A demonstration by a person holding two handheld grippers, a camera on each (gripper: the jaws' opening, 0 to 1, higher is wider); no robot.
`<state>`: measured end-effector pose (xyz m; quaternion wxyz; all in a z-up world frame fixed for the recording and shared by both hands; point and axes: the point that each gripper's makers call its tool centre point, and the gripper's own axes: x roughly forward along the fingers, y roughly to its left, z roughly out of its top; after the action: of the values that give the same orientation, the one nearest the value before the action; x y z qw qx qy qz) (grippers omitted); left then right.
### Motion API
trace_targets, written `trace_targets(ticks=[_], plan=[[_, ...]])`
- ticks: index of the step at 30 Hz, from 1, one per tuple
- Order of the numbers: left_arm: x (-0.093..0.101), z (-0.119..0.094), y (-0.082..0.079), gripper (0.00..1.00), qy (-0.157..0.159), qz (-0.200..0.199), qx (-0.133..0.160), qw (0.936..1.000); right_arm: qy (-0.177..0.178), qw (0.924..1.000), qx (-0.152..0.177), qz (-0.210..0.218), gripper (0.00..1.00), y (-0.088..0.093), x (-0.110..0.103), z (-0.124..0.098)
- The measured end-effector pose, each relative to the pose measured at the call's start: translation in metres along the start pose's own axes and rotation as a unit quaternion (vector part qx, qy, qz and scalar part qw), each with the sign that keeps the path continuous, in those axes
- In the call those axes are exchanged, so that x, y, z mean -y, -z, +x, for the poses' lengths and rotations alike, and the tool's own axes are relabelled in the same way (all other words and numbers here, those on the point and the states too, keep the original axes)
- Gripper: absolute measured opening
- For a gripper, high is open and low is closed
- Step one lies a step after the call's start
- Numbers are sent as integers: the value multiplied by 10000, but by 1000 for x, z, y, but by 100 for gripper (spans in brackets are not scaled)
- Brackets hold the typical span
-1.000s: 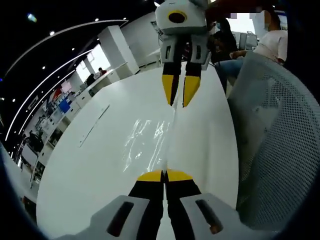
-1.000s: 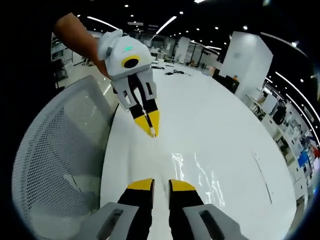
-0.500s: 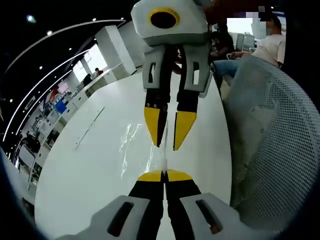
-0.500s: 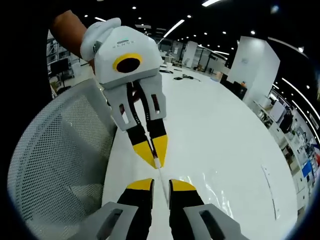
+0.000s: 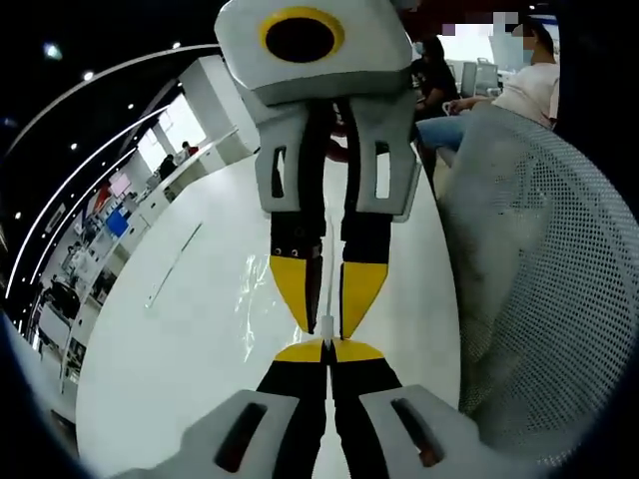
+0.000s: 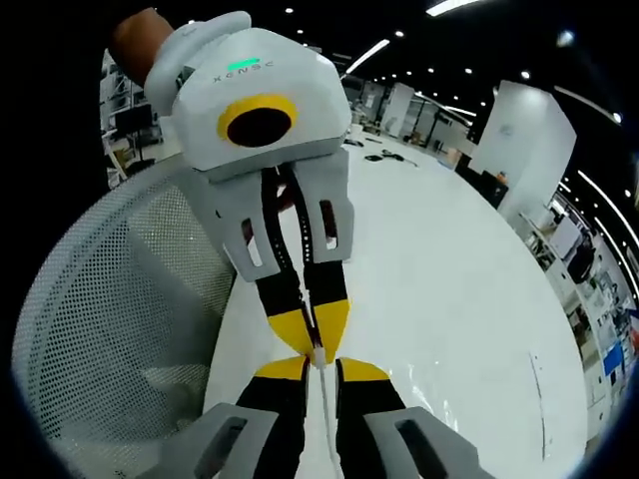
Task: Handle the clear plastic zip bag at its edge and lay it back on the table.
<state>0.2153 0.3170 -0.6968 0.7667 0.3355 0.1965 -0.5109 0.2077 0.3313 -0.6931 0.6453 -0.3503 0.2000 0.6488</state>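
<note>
Centre frame: left gripper [image 5: 326, 351] pinched on the bag [image 5: 262, 299] edge, above the table [image 5: 180, 339]; right gripper [image 6: 318, 369] parted around that edge, nose to nose. Collision could tear it loose.

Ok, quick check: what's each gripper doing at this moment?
Left gripper: shut on the zip bag's edge.
Right gripper: open, jaws either side of the same edge, tip to tip with the left.

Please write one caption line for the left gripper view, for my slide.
Left gripper pinches the clear zip bag's edge as the open right gripper meets it.
</note>
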Motion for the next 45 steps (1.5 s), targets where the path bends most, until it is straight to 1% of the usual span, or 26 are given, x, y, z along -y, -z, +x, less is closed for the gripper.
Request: trace_targets(ticks=[4,6,8,14,17,19,25,28,32,35,36,37,38,39,42,43,45], plan=[[1,-1,-1,0,38,104,34,9999,-79,9998,-12,-190,2,-2,-5,-1],[3,-1,-2,0,127,142,60,9998,-90,9993,-57,-352,0,-1,-7,-1],[5,0,-2,0,163,230,58,9996,-129,9991,-83,-390,0,0,-8,-1],[6,-1,-1,0,188,246,-10,9995,-159,9995,-161,-209,0,0,-9,0],[7,-3,-1,0,193,277,-65,9994,-197,9992,-300,-186,0,4,-10,1],[7,-4,-1,0,199,295,-86,9993,-210,9992,-317,-150,0,4,-10,2],[7,-7,-1,0,191,308,-34,9993,-190,9986,-493,-38,0,11,-9,5],[8,-7,-2,0,209,273,-14,9994,-188,9984,-528,-17,0,12,-10,6],[10,-7,0,0,253,318,-69,9991,-207,9982,-558,-3,0,12,-12,8],[11,-7,1,0,244,394,-6,9989,-203,9981,-583,-4,0,11,-12,7],[11,-7,2,0,229,355,28,9991,-201,9981,-585,2,0,11,-13,7],[12,-7,2,0,249,0,68,9997,-206,9980,-591,43,0,11,-13,7],[10,-7,2,0,249,-64,86,9996,-209,9980,-587,55,0,11,-13,7],[8,-7,3,0,218,45,106,9997,-180,9982,-573,67,0,11,-12,7],[10,-6,3,0,219,11,63,9997,-198,9980,-582,152,0,13,-12,8],[11,-6,5,0,223,40,1,9997,-193,9978,-614,138,0,15,-13,8],[12,-5,5,0,241,46,-4,9997,-203,9978,-628,82,0,17,-15,7]])
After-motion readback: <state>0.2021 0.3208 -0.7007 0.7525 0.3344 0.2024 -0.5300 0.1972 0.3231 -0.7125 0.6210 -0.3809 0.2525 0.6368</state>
